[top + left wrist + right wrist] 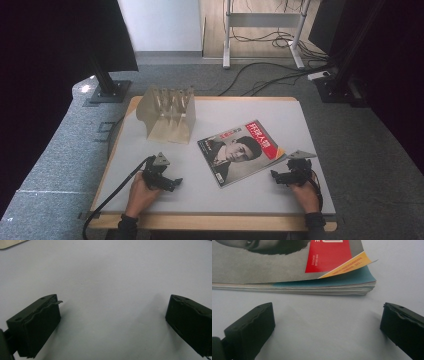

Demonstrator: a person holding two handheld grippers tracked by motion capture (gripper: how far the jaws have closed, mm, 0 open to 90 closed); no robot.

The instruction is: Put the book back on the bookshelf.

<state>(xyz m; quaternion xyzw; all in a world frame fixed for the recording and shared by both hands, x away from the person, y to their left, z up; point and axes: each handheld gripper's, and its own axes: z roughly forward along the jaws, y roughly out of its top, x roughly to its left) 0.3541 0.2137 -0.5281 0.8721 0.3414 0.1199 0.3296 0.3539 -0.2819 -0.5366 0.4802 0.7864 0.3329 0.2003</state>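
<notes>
Both grippers sit low on the table (300, 107) in the high view: our left gripper (172, 183) at the near left, our right gripper (276, 176) at the near right, each with jaws spread and nothing between them. Between the two lies the magazine (240, 151), flat and turned at an angle, its near right edge just beside the right gripper. At the far left stands the rack (167, 114), well apart from both hands. We see bare tabletop all around the left gripper and along the near edge.

From the left gripper view, the left gripper (113, 311) has its jaws wide apart over plain white surface, with open room ahead; a pale corner of the rack (10, 243) peeks in at the far left.

From the right gripper view, the right gripper (328, 315) is also wide open and holds nothing. The magazine (287, 267) lies just ahead, its stacked page edge facing us across a narrow strip of bare table, untouched by either jaw. At its right corner the cover curls up slightly off the pages.
</notes>
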